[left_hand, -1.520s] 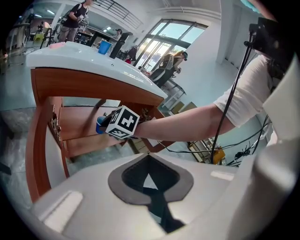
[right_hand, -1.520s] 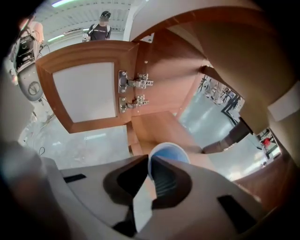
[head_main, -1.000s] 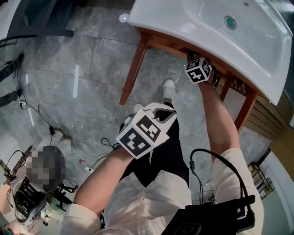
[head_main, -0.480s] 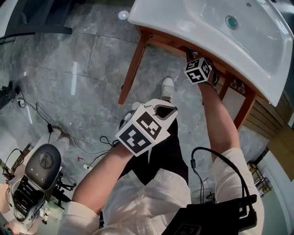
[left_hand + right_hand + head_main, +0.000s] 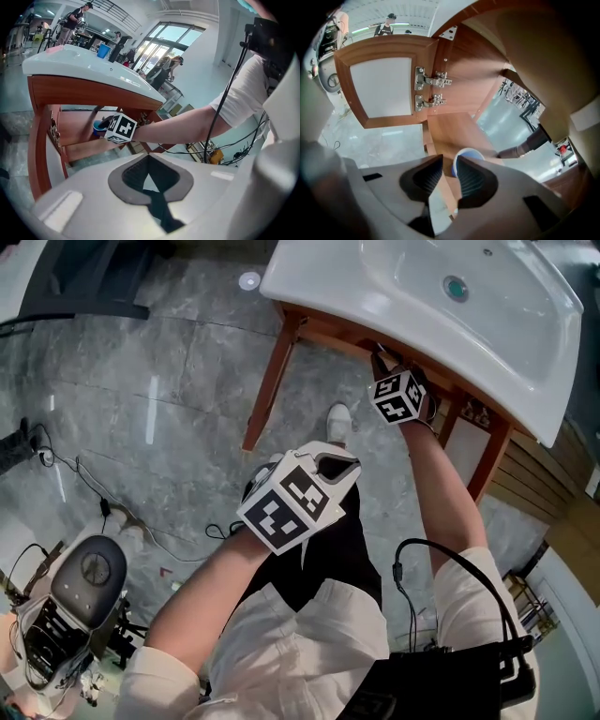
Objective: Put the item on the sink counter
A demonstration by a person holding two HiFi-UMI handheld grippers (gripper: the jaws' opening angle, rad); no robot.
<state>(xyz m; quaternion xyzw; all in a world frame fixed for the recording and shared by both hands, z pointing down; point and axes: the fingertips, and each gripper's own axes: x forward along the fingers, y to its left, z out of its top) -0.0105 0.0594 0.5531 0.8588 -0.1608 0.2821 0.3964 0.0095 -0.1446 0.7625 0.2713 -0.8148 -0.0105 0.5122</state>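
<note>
Opening just now, half-wide, the right tool [image 5: 450, 160] grips nothing; the blue cup [image 5: 471, 153] sits just beyond its tips.

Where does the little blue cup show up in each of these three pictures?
Head view: not in it; the white sink covers it.
Left gripper view: blue cup, left of centre, just left of the marker cube.
Right gripper view: low centre, just past the jaws.
Shared landmark: the red-brown wooden stand.
</note>
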